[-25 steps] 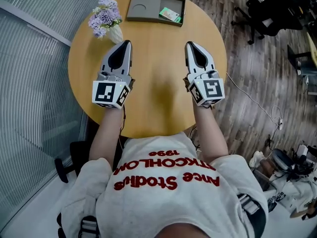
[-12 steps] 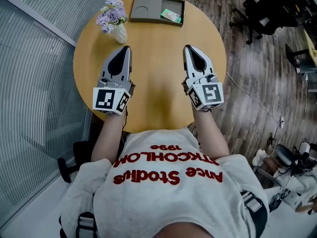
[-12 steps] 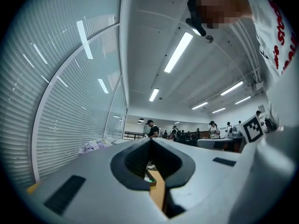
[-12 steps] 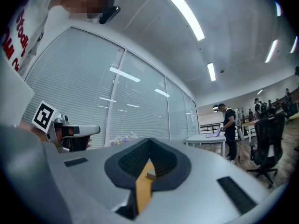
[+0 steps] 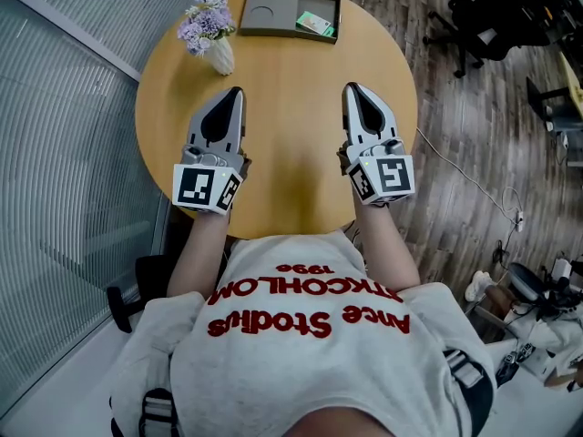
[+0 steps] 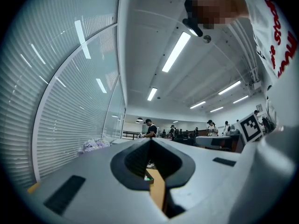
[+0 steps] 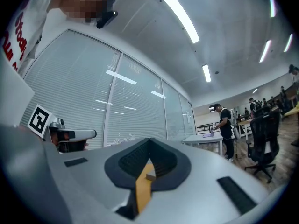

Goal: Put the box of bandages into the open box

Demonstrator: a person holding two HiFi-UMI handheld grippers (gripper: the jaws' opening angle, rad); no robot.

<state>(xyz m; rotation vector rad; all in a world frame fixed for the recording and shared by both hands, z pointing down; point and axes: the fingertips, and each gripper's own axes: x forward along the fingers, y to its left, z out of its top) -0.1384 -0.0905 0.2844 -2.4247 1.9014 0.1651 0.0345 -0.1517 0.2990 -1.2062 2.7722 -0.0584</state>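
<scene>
A grey-brown open box [image 5: 273,12] lies at the far edge of the round wooden table [image 5: 282,126]. In its right compartment lies a small green box of bandages [image 5: 315,25]. My left gripper [image 5: 236,92] rests on the table's near left, pointing away from me, jaws pressed together with nothing between them. Level with it on the right, my right gripper [image 5: 352,88] is also shut and empty. Both are well short of the open box. Through the slit of the left gripper [image 6: 150,141] a bit of green [image 6: 148,177] shows. The right gripper [image 7: 149,140] view shows mostly its own jaws.
A white vase of purple flowers [image 5: 208,36] stands at the table's far left, beside the open box. A glass wall with blinds [image 5: 64,153] runs along the left. Black office chairs [image 5: 492,16] and a cable are on the wooden floor to the right. People stand far off.
Both grippers stay shut in nearly the same places on the table. Only the head view has shifted slightly.
</scene>
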